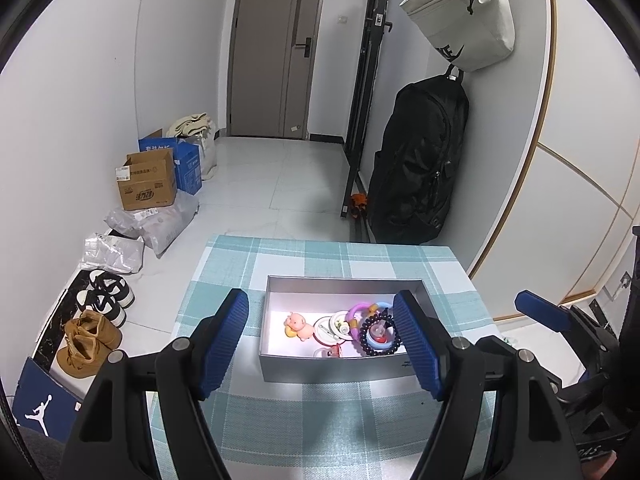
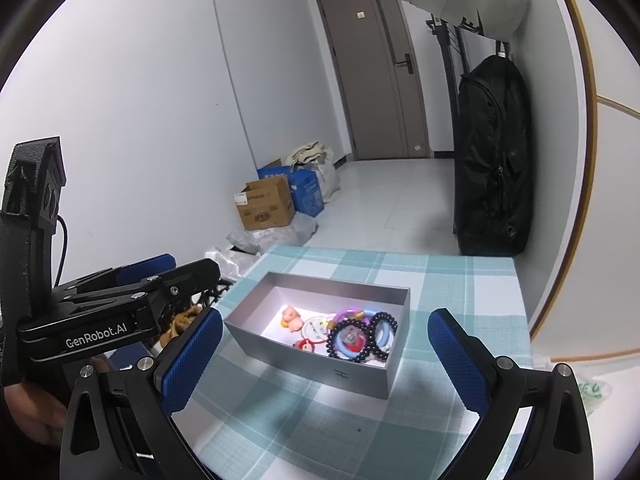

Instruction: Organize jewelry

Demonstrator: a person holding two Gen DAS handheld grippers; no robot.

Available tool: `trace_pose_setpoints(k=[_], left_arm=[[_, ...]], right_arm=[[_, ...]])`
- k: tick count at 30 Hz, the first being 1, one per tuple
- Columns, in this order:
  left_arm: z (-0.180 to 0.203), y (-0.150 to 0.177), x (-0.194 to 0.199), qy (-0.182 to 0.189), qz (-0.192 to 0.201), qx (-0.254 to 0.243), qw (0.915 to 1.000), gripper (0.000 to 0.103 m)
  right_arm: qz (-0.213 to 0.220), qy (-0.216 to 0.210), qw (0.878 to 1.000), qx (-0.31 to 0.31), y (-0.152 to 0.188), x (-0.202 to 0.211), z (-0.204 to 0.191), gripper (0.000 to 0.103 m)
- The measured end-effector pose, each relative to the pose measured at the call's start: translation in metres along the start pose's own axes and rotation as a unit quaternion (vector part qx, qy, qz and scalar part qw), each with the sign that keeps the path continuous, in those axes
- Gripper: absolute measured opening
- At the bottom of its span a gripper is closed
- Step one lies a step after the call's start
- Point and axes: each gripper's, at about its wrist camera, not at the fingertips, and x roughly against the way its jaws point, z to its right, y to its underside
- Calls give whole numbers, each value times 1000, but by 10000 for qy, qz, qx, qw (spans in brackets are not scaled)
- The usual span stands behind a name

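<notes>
I am holding both tools, left tool (image 1: 320,344) and right tool (image 2: 325,364), wide and empty, eyeing the dark bead bracelet (image 2: 362,338) at frame center: light, floppy, slippery, best pinched across its strand.

Grey box (image 2: 308,354) — teal-and-white plaid cloth (image 2: 320,432), black beads (image 2: 352,342).

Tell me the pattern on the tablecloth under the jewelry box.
Teal-and-white plaid tablecloth, clearest in the left wrist view.

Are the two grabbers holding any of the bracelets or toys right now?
No, nothing is held. The left gripper and right gripper are both open and empty. The bead bracelet and pink toy lie in the gray box.
</notes>
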Motion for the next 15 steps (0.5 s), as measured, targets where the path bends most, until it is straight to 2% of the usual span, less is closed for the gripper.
trace_pose_setpoints(k=[12, 15], left_arm=[[1, 0, 0, 83, 22, -19, 10000, 71], [-2, 0, 0, 269, 23, 59, 9996, 71]], right_arm=[[-2, -5, 10000, -1, -1, -1, 2, 103], [-4, -7, 10000, -11, -1, 0, 2, 103]])
